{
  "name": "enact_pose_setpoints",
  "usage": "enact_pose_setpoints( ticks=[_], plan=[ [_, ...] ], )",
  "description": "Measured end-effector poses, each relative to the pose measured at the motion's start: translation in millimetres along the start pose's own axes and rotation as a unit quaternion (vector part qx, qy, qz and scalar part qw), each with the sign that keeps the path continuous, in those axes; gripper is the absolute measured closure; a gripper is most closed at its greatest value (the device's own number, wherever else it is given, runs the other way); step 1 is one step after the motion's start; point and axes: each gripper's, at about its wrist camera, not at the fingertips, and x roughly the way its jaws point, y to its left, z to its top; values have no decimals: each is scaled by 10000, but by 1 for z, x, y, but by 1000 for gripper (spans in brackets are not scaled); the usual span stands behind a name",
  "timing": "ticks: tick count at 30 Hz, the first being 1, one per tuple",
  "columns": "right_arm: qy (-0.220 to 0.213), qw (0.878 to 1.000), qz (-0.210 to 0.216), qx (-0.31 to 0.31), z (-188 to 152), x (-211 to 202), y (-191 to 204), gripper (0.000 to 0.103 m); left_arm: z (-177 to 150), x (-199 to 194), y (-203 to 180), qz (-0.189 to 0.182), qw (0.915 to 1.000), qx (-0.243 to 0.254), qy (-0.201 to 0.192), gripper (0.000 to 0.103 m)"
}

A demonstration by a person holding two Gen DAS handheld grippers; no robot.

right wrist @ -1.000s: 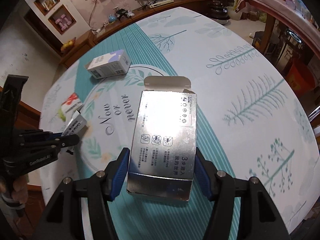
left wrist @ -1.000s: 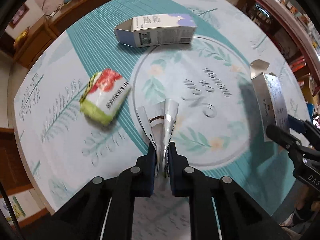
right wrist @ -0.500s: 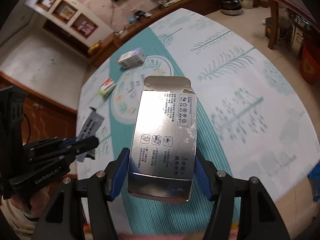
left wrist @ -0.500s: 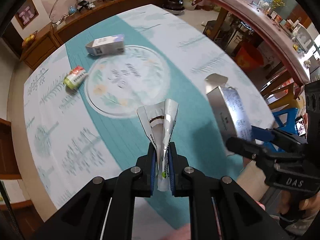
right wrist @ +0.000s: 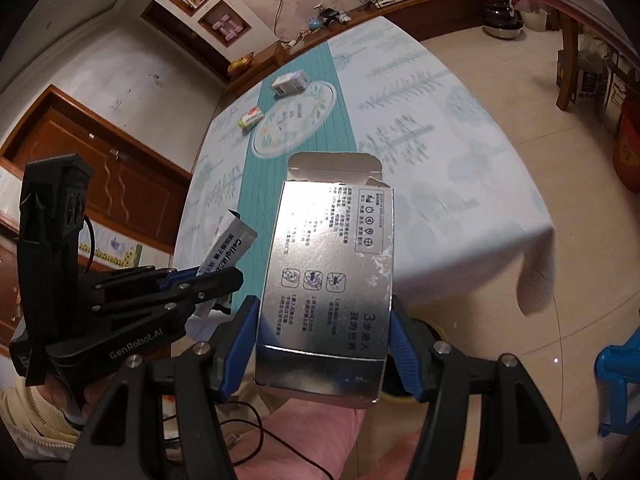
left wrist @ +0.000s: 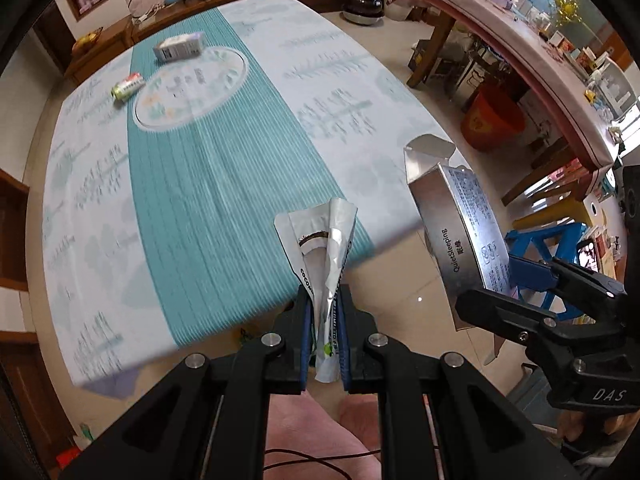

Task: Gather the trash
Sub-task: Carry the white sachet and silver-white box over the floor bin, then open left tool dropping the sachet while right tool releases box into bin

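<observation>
My left gripper (left wrist: 324,304) is shut on a crumpled silver foil wrapper (left wrist: 320,236), held over the near edge of the table (left wrist: 200,184). Beside it on the right, my right gripper (left wrist: 488,280) is shut on an opened silver cardboard box (left wrist: 460,216), above the floor. In the right wrist view the box (right wrist: 332,256) fills the space between the blue pads of the right gripper (right wrist: 323,304), and the left gripper (right wrist: 224,276) holds the wrapper (right wrist: 230,250) at the left. A white-and-purple carton (left wrist: 179,48) and a green-and-red packet (left wrist: 127,86) lie far back on the table.
An orange bucket (left wrist: 490,118) stands on the tiled floor at the right, under a long cloth-covered wooden table (left wrist: 520,60). A blue plastic stool (left wrist: 548,248) is close to the right gripper. A black pot (left wrist: 366,2) sits by the far sideboard. A person's pink-clad leg (right wrist: 304,432) lies below.
Both grippers have drawn back from the middle of the table and risen, keeping the wrapper and the box. The carton and packet now look small and far away.
</observation>
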Motion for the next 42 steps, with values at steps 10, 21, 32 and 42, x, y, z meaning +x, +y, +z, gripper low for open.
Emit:
enact_pose_setpoints(
  ticks=[10,21,32,42],
  plan=[
    [489,9980,186,365,-63,6,-29,41,-52,27,-22,188,9986,-35,486,94],
    [1241,9898,-286,635,-129,110,-73,41,-110,151,-9,-44,9939,-283,1060,94],
    [1771,9784,-786,721,-175,261,-137,41,-138,292,13,-26,9921,-435,1181,83],
    [1828,9757,-1071,558,-187,322,-162,41,-151,336,43,146,9908,-728,1127,41]
  ],
)
